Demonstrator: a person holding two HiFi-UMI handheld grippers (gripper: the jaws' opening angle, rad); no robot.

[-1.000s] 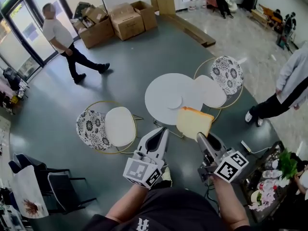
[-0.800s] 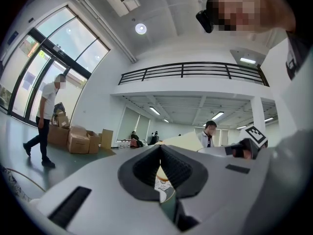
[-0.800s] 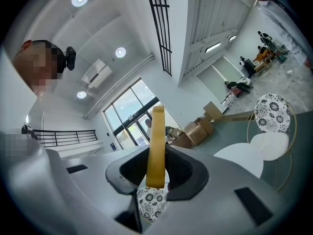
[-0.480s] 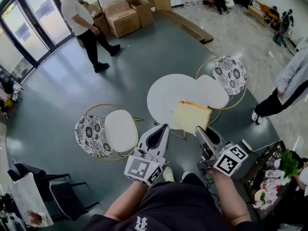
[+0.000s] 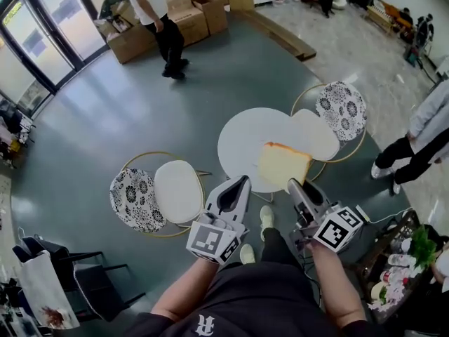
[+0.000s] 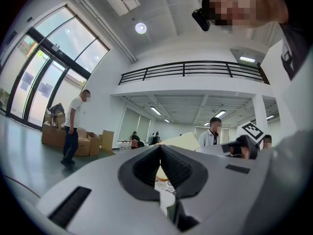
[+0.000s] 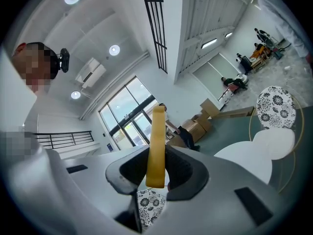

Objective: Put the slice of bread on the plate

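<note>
Round white table [image 5: 242,142] — it stood on the grey-green floor [image 5: 105,118], between a left chair [image 5: 175,188] and a right chair [image 5: 319,132], each with a white seat and a patterned back. Cardboard boxes [image 5: 133,37] — these rested on the same floor, well beyond the table.

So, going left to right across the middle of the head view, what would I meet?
left chair's patterned back → its white seat → left gripper → slice of bread, held by the right gripper → right chair's patterned back → a person's dark trouser legs.
</note>
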